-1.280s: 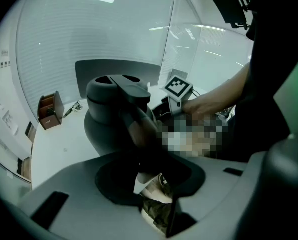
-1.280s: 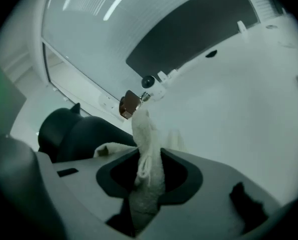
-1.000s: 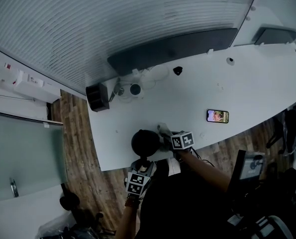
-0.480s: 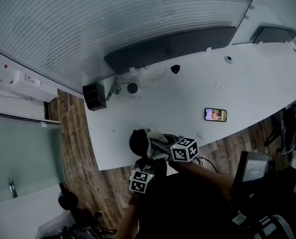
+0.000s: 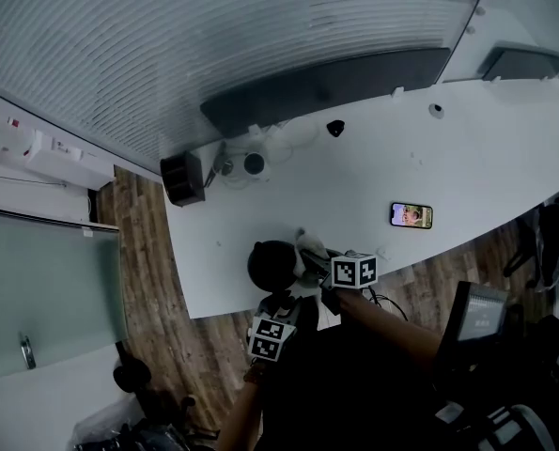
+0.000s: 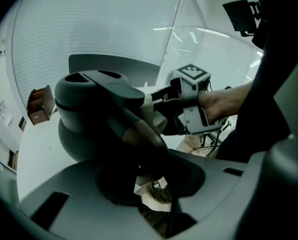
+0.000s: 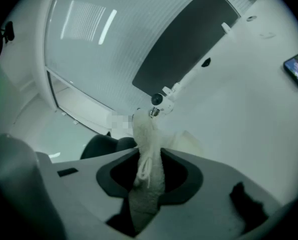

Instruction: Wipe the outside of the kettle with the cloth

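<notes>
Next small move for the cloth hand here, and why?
Probably press the cloth against the kettle and draw it down the side. The right gripper has it clamped beside the kettle's upper part, and the left gripper grips the handle, steadying it.

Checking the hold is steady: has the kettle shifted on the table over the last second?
No. In the head view the kettle sits as far left of the phone as before.
</notes>
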The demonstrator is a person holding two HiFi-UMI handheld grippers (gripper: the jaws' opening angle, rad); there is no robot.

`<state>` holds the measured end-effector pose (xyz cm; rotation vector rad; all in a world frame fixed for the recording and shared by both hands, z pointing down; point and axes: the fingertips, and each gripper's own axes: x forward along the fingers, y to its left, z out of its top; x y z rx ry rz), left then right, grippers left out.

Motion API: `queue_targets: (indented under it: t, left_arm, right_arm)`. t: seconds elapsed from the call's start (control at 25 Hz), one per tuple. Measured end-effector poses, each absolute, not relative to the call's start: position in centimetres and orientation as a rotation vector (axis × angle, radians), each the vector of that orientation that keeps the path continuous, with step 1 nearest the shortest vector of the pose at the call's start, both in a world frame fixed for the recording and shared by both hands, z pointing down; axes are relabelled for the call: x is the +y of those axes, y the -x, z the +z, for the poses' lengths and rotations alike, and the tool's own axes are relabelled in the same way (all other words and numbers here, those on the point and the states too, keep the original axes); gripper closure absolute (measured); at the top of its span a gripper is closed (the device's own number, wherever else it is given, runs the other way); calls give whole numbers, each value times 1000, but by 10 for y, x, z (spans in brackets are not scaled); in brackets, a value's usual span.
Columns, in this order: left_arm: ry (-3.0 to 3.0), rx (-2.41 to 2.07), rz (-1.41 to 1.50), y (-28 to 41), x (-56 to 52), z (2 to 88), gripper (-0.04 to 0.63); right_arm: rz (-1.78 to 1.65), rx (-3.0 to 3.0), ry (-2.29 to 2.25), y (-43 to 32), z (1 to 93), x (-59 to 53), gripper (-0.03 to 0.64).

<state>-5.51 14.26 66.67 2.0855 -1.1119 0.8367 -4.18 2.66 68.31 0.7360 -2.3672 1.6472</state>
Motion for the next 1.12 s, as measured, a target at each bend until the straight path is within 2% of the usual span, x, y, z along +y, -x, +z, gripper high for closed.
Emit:
queue_targets:
  t: [0.12, 0.24, 0.32, 0.44, 0.6, 0.76, 0.92, 1.12]
  left_arm:
    - [-2084, -1111, 839, 55, 141, 666, 469]
    - [-2081, -1108, 839, 53, 141, 666, 469]
    - [-2078, -1110, 840, 53, 142, 666, 469]
    - [-2080, -1116, 840, 54, 142, 666, 469]
    - [-2086, -1115, 838, 54, 141, 666, 469]
    - [-2094, -1109, 837, 56, 143, 666, 469]
    - [-2113, -1100, 876, 54, 142, 665, 472]
    - [-2207, -1056, 992, 48, 139, 666, 487]
  right_arm:
    - [1750, -2236, -793, 39, 721, 25, 517]
    - [2002, -2055, -841, 38, 753, 27, 517]
    - [2005, -2015, -840, 38, 767, 31, 517]
    - [1822, -2107, -802, 34, 762, 29, 517]
    - [1731, -2522, -808, 10, 676, 5, 517]
    - [1190, -2794, -396, 30, 604, 54, 517]
    - [872, -2775, -148, 69, 590, 92, 517]
    - [775, -2689, -53, 73, 619, 100, 517]
